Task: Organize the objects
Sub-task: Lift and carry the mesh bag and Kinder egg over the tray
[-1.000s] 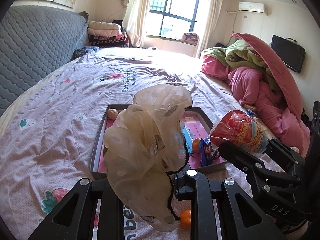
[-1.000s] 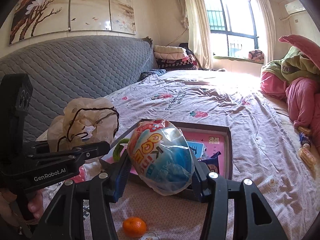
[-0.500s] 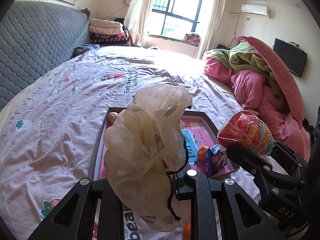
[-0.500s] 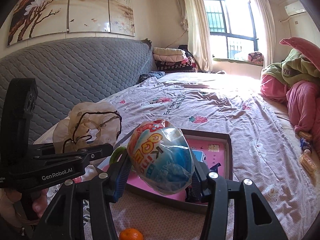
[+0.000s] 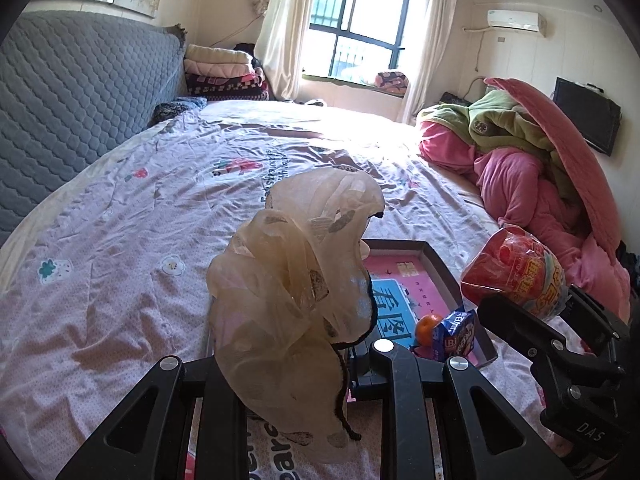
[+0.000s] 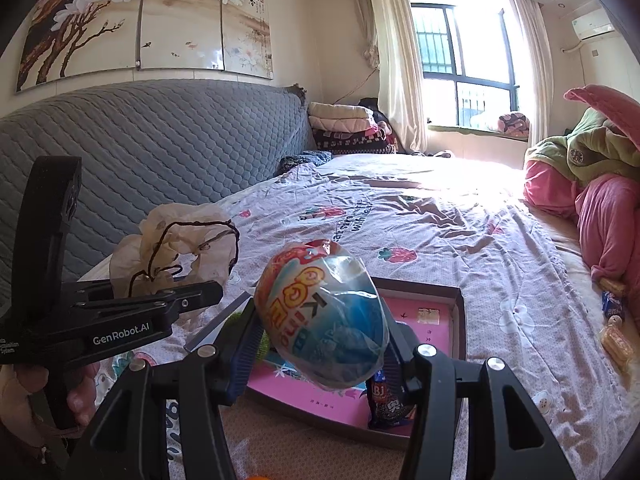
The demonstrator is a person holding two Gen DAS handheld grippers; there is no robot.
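Both grippers loaded, held above bed [image 5: 120, 220]: left gripper [image 5: 296, 364], marked "GenRobot.AI", clamps beige gauze bag [image 5: 296, 280]; right gripper [image 6: 320, 344], "DAS" on its side, clamps snack bag [image 6: 324, 316]. Tray [image 5: 444, 272] near bed's front edge holds orange [image 5: 426, 328], blue packet [image 5: 456, 334].

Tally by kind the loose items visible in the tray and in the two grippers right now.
Sheer beige fabric bag, in left gripper: 1
Egg-shaped plastic-wrapped snack pack, in right gripper: 1
Small orange fruit, in pink-lined tray: 1
Blue snack packet, in tray: 1
Total: 4
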